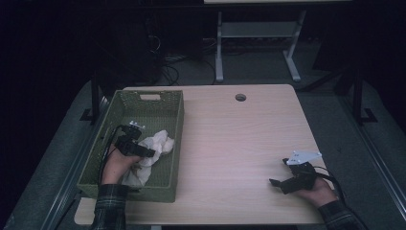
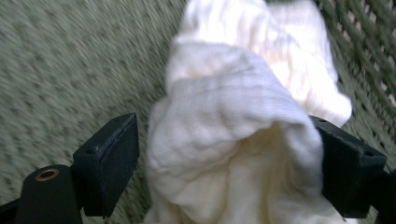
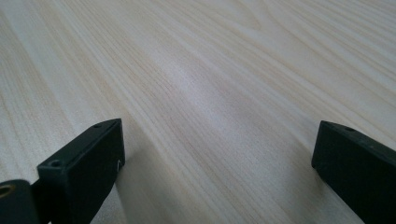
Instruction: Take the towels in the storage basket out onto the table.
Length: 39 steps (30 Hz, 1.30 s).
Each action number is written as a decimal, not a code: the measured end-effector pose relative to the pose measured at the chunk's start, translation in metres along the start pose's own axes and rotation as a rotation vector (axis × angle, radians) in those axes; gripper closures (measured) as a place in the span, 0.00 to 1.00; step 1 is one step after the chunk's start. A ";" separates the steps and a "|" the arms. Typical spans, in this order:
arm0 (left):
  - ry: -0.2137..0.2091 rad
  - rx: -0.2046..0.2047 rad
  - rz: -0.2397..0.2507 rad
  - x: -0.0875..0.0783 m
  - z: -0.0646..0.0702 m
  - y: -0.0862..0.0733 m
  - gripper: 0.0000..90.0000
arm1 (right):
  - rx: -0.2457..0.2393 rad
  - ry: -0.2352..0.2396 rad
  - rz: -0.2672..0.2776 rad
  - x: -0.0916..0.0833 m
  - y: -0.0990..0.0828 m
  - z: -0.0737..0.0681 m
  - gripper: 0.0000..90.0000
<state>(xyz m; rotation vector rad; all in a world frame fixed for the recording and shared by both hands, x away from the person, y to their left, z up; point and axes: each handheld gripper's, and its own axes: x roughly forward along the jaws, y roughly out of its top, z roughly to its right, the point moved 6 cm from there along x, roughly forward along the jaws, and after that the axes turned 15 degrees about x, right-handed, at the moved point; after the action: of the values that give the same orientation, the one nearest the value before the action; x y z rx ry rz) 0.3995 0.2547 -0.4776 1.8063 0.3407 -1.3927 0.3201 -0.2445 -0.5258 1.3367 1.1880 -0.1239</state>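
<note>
1. Cloth [image 2: 243, 121] first: it's a crumpled white rag lying on the floor of the green woven basket [image 1: 176, 125], toward the near-right part, close to the right wall. Soft and bunched, so it'll sag and trail whichever way you lift it.

2. Left gripper [image 1: 138, 148] is down inside the basket, right over the cloth. In the left gripper view the jaws stand wide apart with the cloth bulging up between them. The right pad looks to be touching the fabric, while the left pad has a sliver of gap. So it's straddling the cloth, not clamped on it.

3. My take on doing this step well: close on the thick fold in the middle, not a loose corner. A thin edge will probably slip out or only drag one layer up.

4. Keep the jaw tips just off the weave as they close. Otherwise they could snag the basket floor.

5. If you're lifting, go straight up until the hanging part clears the rim. The near wall and right wall are both close, and a dangling tail could catch and tip the basket.

6. Right gripper [image 1: 287, 179] sits well apart, low over the bare wooden table [image 1: 239, 139] at the near-right, jaws spread wide with nothing between them. It's free to steady the basket rim if needed.
</note>
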 end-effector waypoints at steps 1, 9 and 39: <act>-0.003 0.000 -0.022 0.002 0.000 -0.002 0.16 | 0.000 0.000 0.000 0.000 0.000 0.000 0.02; -0.036 0.000 -0.105 0.011 0.004 -0.008 0.17 | 0.000 0.000 0.000 0.000 0.000 0.000 0.02; 0.051 0.031 0.175 -0.035 0.004 0.011 0.83 | 0.000 0.000 0.000 0.000 0.000 0.000 0.02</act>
<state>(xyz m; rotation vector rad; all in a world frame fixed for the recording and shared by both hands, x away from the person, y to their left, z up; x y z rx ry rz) 0.3913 0.2537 -0.4422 1.8520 0.1833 -1.2388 0.3202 -0.2445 -0.5258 1.3363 1.1878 -0.1236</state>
